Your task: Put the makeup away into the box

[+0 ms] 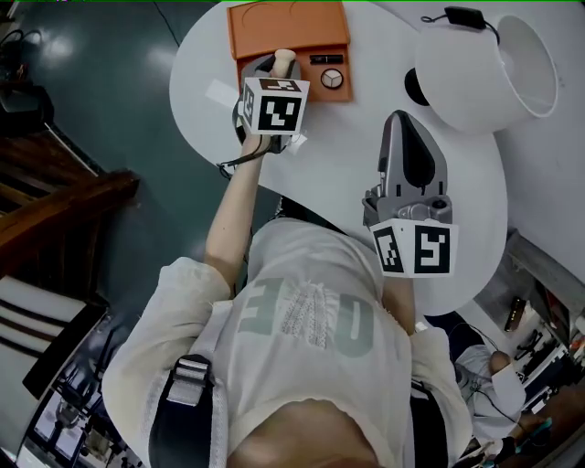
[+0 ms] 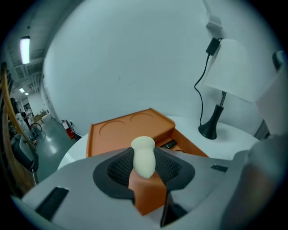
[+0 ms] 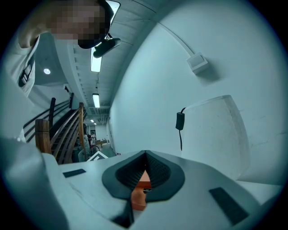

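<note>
While the left gripper (image 2: 143, 170) grasped a cream, bulb-shaped makeup sponge (image 2: 144, 155) over the open orange box (image 2: 118, 134), the right gripper (image 3: 145, 173) seemed clenched, empty.

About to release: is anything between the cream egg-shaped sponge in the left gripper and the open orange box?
Nothing visible. The left gripper holds the cream egg-shaped sponge at the open orange box; a black tube and round compact lie inside, to one side.

bare table (image 1: 338, 155) lies open before the orange box (image 1: 288, 32); the lamp (image 1: 484, 69) crowds its right.
</note>
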Motion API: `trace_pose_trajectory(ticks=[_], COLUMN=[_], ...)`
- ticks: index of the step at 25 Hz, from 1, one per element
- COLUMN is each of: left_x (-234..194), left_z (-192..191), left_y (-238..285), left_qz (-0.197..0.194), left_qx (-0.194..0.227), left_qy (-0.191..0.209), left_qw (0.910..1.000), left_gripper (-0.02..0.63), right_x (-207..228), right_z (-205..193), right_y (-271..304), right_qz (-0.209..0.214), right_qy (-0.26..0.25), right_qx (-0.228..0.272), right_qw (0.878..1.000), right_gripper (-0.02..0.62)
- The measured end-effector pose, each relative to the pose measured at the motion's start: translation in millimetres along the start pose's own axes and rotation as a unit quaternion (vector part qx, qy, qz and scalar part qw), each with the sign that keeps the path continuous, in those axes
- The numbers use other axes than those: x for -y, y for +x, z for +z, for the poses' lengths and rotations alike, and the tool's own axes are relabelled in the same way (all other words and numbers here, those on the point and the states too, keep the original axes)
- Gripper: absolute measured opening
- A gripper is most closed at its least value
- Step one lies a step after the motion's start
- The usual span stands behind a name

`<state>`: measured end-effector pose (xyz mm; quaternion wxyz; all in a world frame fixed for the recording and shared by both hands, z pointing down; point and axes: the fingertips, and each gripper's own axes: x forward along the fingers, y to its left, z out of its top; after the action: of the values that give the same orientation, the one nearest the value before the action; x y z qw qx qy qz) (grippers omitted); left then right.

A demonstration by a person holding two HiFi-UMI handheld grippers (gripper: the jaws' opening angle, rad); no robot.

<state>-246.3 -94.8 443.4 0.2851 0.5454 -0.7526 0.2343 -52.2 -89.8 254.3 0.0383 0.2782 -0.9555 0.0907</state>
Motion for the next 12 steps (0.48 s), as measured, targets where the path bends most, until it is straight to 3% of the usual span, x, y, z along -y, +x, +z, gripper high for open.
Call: trace_pose_trajectory(ticks=[6,12], left_x=[11,11], left_z=[-20,-34], left_y=[40,62], left_qz=[-0.046,-0.059], left_qx=[-0.103,-0.146], left_qy=[0.006,0.004], left_qw=[0.9936,0.9875], left_gripper=[0.147,0.147], right_x=[6,12], right_z=[-6,-14], right_y=[6,11], right_qz=[-0.003,-0.003], right_qy=[0.003,0.007], right_qx=[-0.011,-0.025], right_qw=[1.0,1.0], right_gripper=[0.005,0.005])
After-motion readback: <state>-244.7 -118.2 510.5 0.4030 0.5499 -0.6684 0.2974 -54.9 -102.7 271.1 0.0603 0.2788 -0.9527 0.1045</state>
